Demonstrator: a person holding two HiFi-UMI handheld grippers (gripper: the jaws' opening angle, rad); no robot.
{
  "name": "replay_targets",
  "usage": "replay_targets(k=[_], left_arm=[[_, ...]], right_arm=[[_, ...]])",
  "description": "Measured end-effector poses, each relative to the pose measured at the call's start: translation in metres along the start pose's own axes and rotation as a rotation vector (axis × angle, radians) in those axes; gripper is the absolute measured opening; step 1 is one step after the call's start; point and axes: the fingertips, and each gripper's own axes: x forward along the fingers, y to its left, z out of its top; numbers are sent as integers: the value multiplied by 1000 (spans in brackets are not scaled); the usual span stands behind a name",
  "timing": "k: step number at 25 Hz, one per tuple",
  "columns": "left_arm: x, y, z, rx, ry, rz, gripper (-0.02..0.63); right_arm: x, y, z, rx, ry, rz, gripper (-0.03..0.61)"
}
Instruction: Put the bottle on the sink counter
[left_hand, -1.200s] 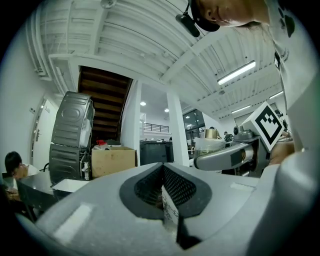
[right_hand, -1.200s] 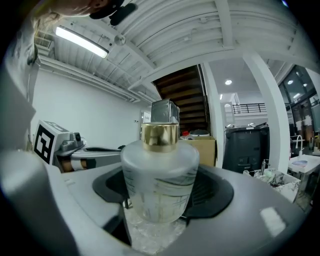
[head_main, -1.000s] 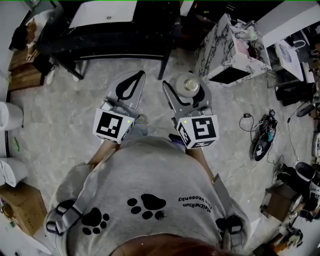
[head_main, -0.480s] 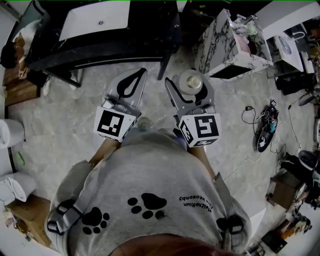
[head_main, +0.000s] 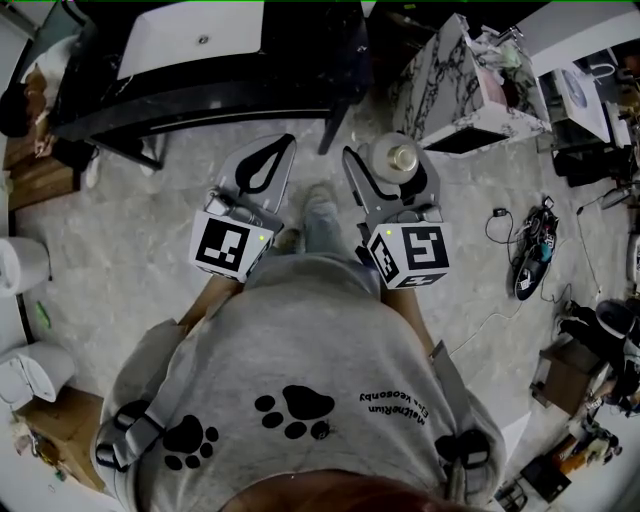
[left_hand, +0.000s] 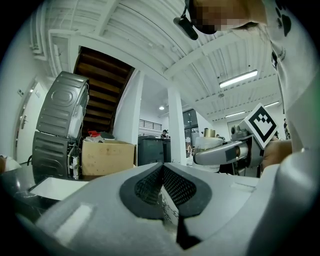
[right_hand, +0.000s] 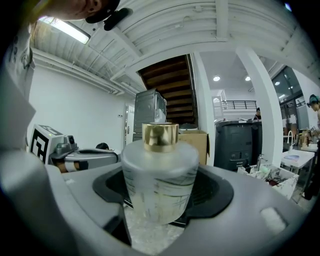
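Right gripper (head_main: 392, 160) clamps bottle (right_hand: 160, 175), upright. Left gripper (left_hand: 162, 167) clenched, empty. Both above floor (head_main: 120, 230).

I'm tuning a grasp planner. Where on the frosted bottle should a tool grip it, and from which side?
Grip the bottle on its wide round body, below the narrow gold cap, coming level from the side. It stands upright; the right tool holds it so.
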Motion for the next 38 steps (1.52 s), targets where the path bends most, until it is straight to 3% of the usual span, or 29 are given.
replay_targets(k=[14,38], left_arm=[[49,30,10,47,-52,11,2],[284,142,-14,16,3,125,2]], right_arm=[[62,-25,31,-51,-93,68,336],[283,-187,28,-107,-44,226,336]])
